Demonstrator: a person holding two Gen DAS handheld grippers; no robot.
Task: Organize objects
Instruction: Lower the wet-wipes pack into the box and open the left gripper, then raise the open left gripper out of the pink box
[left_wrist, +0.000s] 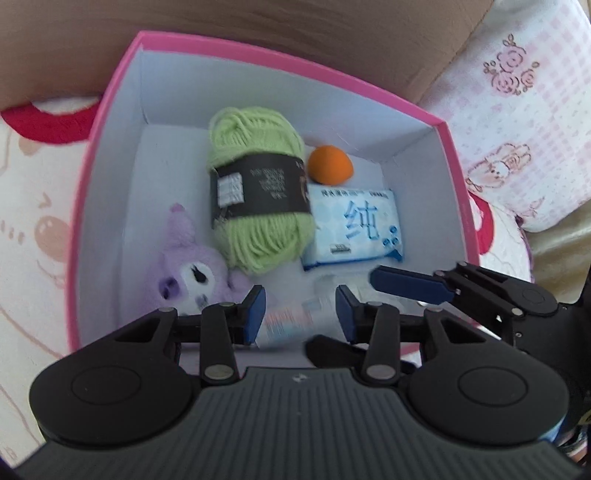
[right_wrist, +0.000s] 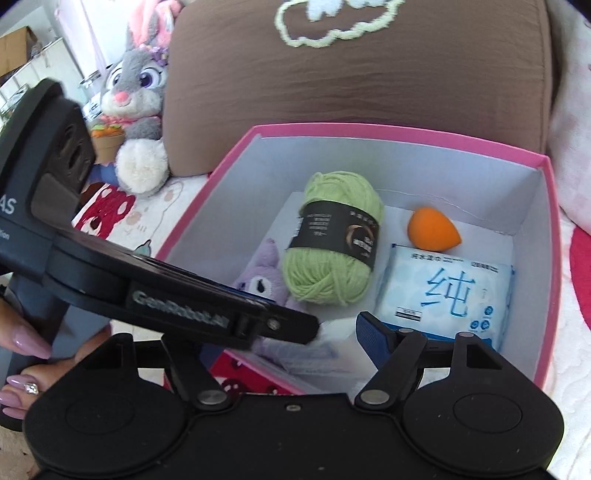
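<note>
two pairs of tongs are crowded into the near end of the pink box (left_wrist: 288, 62), which sits on the bed (left_wrist: 33, 221). that crowding is my main worry.

already inside are a green yarn skein (left_wrist: 255, 206) in the middle, an orange sponge (left_wrist: 330, 165) at the far right, a wet-wipe pack (left_wrist: 356, 229) on the right and a purple plush (left_wrist: 192, 273) at the near left.

the left tongs (left_wrist: 301, 314) point steeply down over a pale, blurred packet (left_wrist: 291, 317) lying by the near wall, just right of the plush. their pads stand narrow with the packet between them. i cannot tell whether they actually press on it.

the right tongs (right_wrist: 310, 343) are spread wide and grasp nothing i can see. one finger is hidden behind the left tongs, and the other hangs just above the near edge of the wipes.

i judge three risks from here:
- the tongs are close enough to knock each other if either one swings sideways.
- the packet looks thin and slick, so a shallow pinch could let it slide out or crumple.
- the left pad is close to the plush and could catch its fur and drag it along.

pushing down further could also press on the box's near wall and shift the whole box on the soft bedding.
</note>
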